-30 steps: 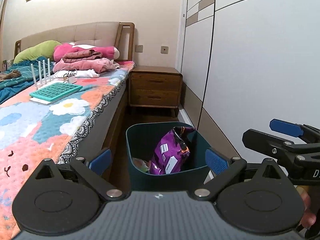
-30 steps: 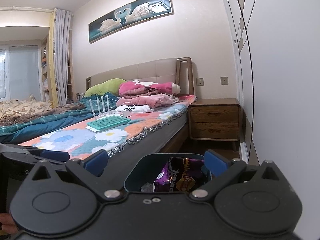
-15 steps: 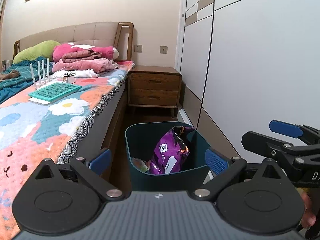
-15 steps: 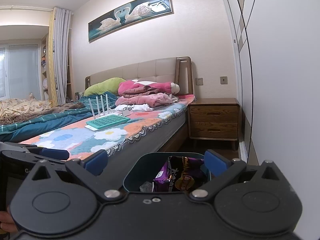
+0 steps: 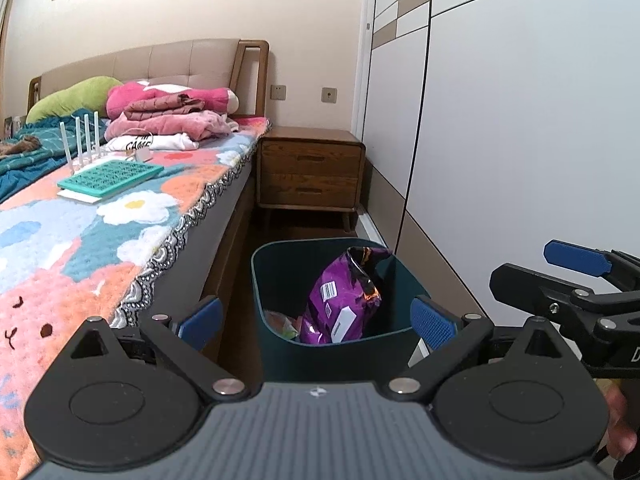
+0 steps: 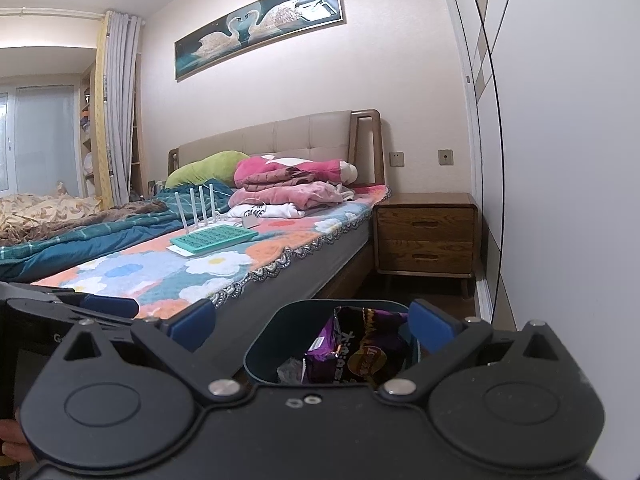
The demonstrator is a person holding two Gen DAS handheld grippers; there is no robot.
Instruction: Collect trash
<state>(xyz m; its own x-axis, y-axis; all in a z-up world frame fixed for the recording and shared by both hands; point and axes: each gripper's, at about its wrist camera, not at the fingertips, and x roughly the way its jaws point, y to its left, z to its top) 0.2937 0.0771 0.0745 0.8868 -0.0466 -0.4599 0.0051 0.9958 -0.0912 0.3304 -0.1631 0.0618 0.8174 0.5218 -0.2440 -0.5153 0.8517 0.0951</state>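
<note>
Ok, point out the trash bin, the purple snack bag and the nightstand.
trash bin (image 5: pixel 280 344): left wrist view, on its front outer wall.
purple snack bag (image 5: pixel 340 300): left wrist view, middle of the bag's back side.
nightstand (image 5: pixel 310 160): left wrist view, on the upper drawer front.

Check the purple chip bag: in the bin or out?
In. The purple chip bag stands inside the dark green bin, its top poking above the rim.
</note>
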